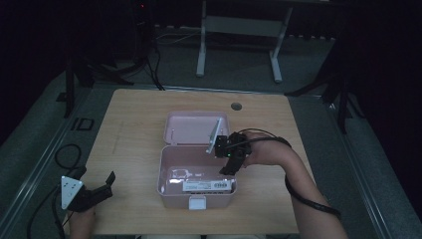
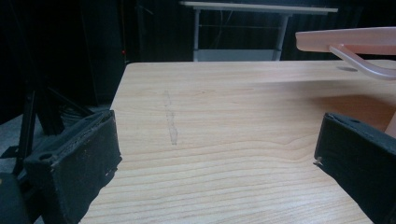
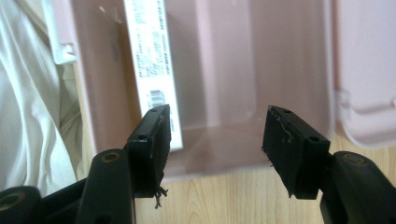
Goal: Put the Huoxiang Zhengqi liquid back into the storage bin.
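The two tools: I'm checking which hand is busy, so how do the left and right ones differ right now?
The left tool rests low at the table's near-left corner, away from the pink box; the right tool hangs above the box's right side. The left tool's jaws stand wide over bare wood; the right tool's jaws are narrower, over the box interior. Both are black, open and hold nothing.

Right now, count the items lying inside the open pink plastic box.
2. A long white printed carton lies along the front wall of the pink plastic box; a clear plastic-wrapped item sits left of centre on the floor. The right gripper may hide something.
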Demonstrator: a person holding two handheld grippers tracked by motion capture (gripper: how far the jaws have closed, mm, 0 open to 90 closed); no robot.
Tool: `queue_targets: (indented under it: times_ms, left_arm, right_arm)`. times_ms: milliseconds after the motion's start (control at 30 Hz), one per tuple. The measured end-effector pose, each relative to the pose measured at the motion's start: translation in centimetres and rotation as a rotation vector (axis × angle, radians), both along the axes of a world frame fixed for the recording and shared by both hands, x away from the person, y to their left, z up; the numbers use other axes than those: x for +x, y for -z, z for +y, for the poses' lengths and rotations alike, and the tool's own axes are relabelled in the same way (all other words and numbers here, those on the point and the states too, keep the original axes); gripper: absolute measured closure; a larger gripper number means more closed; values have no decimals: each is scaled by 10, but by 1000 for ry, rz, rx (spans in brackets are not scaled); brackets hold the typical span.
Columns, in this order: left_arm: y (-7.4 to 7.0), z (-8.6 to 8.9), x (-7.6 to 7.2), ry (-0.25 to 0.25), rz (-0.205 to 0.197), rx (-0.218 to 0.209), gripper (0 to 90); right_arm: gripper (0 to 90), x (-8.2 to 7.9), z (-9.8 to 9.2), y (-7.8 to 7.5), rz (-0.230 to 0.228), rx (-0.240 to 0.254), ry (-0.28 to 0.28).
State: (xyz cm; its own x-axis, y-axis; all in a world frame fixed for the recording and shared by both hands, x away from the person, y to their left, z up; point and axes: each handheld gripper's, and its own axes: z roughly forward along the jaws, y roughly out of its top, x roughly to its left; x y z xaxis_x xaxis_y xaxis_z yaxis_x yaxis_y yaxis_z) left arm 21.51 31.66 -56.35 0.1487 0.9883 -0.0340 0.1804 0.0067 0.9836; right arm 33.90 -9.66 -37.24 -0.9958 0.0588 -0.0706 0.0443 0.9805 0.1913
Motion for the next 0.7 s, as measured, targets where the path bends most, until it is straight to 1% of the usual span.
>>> queue_targets:
  times_ms: [133, 167, 233, 367, 533, 567, 667, 700]
  left_arm:
    - [0, 0, 0, 0, -1, 2, 4]
    - [0, 0, 0, 0, 0, 2, 4]
    - [0, 0, 0, -1, 2, 5, 3]
    - [0, 0, 0, 0, 1, 2, 4]
    - [0, 0, 0, 0, 1, 1, 3]
    - [0, 0, 0, 0, 1, 2, 4]
    - [0, 0, 0, 1, 0, 3, 4]
    - [0, 0, 0, 2, 0, 2, 3]
  right_arm:
    - [361, 6, -17, -2, -34, 28, 53]
    - [340, 7, -22, -2, -41, 35, 64]
    - [328, 10, -30, -3, -56, 54, 99]
    - [266, 17, -46, -2, -64, 85, 152]
    - [205, 24, -62, 7, -89, 116, 206]
    - [195, 26, -65, 10, -80, 118, 226]
    - [151, 30, -73, 18, -84, 126, 260]
    - [149, 32, -77, 22, -85, 130, 277]
